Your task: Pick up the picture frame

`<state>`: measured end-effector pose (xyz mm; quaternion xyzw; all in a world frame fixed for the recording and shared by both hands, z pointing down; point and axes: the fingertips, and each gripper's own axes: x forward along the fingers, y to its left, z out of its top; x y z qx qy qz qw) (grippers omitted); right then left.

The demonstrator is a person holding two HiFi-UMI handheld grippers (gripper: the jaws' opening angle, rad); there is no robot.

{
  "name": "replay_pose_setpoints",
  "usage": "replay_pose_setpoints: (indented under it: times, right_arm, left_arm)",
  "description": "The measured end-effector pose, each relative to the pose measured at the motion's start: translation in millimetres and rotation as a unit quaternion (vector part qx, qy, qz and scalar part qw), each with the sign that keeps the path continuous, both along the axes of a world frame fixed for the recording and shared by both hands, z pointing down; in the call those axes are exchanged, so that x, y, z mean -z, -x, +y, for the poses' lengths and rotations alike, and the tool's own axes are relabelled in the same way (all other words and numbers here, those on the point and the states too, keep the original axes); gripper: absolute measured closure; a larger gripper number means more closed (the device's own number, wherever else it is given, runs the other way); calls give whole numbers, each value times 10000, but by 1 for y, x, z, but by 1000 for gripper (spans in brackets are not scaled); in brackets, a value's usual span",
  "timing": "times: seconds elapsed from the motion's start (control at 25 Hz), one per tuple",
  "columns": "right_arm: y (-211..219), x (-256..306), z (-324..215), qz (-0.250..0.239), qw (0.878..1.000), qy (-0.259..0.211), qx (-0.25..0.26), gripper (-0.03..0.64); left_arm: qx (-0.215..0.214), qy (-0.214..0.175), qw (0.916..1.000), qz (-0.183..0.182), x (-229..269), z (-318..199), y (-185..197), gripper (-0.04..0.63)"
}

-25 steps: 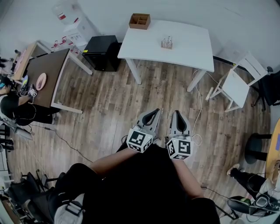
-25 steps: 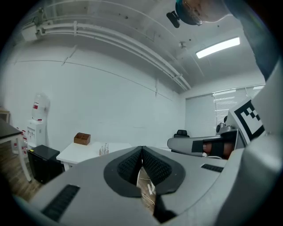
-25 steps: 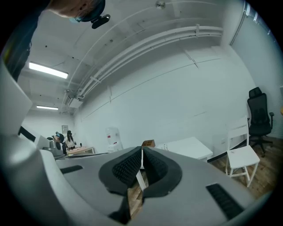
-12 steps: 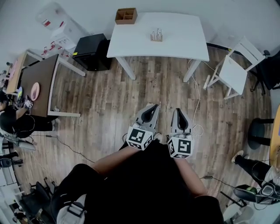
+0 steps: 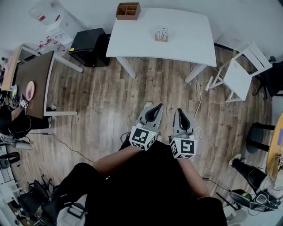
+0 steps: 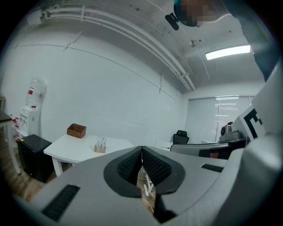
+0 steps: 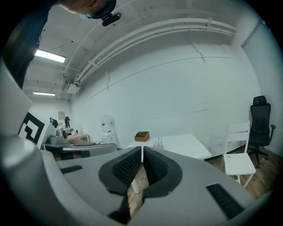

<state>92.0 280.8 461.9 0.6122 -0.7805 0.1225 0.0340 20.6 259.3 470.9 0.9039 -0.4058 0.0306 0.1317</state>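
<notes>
No picture frame can be made out in any view. A white table (image 5: 185,39) stands across the wooden floor, bearing a brown wooden box (image 5: 128,10) and a small upright object (image 5: 162,35) too small to identify. My left gripper (image 5: 159,106) and right gripper (image 5: 179,111) are held side by side over the floor, well short of the table, pointing towards it. Both are shut with nothing between the pads. In the left gripper view the left gripper (image 6: 141,148) points just right of the box (image 6: 76,130). In the right gripper view the right gripper (image 7: 142,148) lines up under the box (image 7: 142,136).
A white chair (image 5: 241,77) stands right of the table, a black cabinet (image 5: 88,46) to its left. A brown desk (image 5: 33,84) and a seated person are at the far left. Cables (image 5: 199,130) lie on the floor by my right gripper. A dark stool (image 5: 258,137) is at the right.
Both grippers have moved forward with the person towards the white table, which looks slightly larger now. Their jaws stayed shut.
</notes>
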Motion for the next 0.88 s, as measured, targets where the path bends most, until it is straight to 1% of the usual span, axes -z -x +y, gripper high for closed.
replay_pose_setpoints:
  times: [0.16, 0.36, 0.64, 0.76, 0.88]
  right_arm:
    - [7, -7, -48, 181, 9996, 193, 96, 581]
    - [23, -2, -104, 369, 9985, 323, 228, 581]
    - [32, -4, -180, 478, 9979, 419, 85, 581]
    - [40, -1, -206, 541, 9977, 398, 44, 581]
    - [39, 3, -229, 577, 9976, 356, -146, 581]
  left_arm:
    - [25, 167, 9998, 123, -5, -51, 6, 580]
    - [-238, 123, 9996, 123, 3, -113, 10, 580]
    - [-451, 316, 9982, 255, 4, -185, 19, 580]
    - [-554, 250, 9976, 324, 11, -212, 21, 580]
    - [-609, 153, 9975, 337, 14, -237, 24, 580]
